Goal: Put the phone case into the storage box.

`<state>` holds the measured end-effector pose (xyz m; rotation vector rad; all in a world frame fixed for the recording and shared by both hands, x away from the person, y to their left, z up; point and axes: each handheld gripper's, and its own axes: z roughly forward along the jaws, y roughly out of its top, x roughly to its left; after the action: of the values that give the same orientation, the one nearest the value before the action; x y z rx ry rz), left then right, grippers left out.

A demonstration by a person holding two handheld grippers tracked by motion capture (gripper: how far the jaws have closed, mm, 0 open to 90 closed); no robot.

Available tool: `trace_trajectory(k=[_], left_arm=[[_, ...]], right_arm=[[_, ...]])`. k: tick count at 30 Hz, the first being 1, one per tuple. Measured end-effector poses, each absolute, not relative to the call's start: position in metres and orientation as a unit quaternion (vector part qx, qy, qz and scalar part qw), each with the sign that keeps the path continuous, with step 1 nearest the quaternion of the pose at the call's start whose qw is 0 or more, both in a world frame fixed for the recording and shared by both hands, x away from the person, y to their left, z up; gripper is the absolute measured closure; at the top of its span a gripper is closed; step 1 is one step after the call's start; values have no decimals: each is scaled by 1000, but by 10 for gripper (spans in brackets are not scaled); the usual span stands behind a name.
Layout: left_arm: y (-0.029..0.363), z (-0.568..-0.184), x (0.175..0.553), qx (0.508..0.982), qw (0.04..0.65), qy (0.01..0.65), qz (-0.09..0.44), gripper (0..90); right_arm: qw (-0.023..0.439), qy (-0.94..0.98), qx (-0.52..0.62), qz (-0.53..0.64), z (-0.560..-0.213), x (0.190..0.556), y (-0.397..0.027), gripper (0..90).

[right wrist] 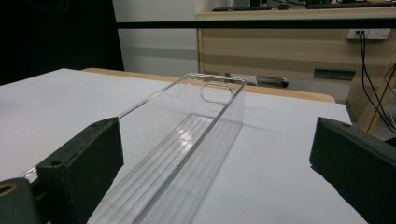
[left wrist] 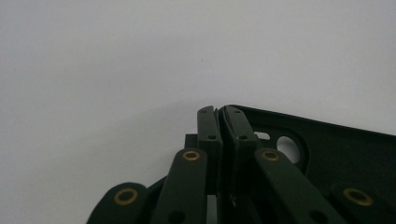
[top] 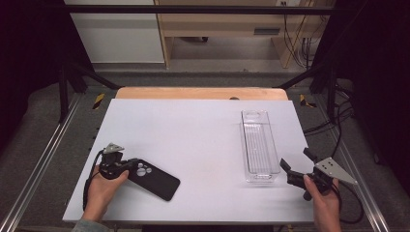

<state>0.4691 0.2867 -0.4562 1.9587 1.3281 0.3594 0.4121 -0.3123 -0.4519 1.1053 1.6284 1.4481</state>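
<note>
Item: black phone case (top: 155,179), flat on the white tabletop (top: 193,135), camera-cutout end lying at the left gripper (top: 129,166).

Left gripper: fingers (left wrist: 208,126) drawn nearly together, pinching the case's thin rim at its corner; the rest of the case extended away from the fingers, unsupported except by the tabletop.

Right gripper (top: 296,170): fingers (right wrist: 84,158) spread wide, holding nothing, the near end of the clear plastic tray (top: 259,145) just ahead of them and between their tips.

Risks noted: the grip was a corner pinch on a flexible edge, so a lift could have let the case swing, bend or slip free. A long carry to the tray, well apart from the left fingers, would have added to that. The light tray might have slid if nudged by the open right fingers.
</note>
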Motion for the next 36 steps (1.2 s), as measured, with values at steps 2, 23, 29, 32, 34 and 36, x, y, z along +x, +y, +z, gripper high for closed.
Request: trace_trajectory(k=[2,23,29,32,34,36], left_arm=[[286,-454,469,763,366,515,138,864],[253,-422,488,748,418,491,160,864],[233,-413,494,752,424,476,167,864],[223,-410,497,756,423,471,168,864],[218,-408,498,757,423,468,168,864],[215,-405,498,759,423,465,172,864]], right_arm=[[342,626,425,557,-452,412,-312,29],[348,663,379,544,-408,407,-257,27],[339,698,353,523,-393,413,-219,68],[325,711,339,523,-381,418,-201,82],[321,719,330,521,-375,423,-190,81],[315,729,321,517,-370,428,-180,82]])
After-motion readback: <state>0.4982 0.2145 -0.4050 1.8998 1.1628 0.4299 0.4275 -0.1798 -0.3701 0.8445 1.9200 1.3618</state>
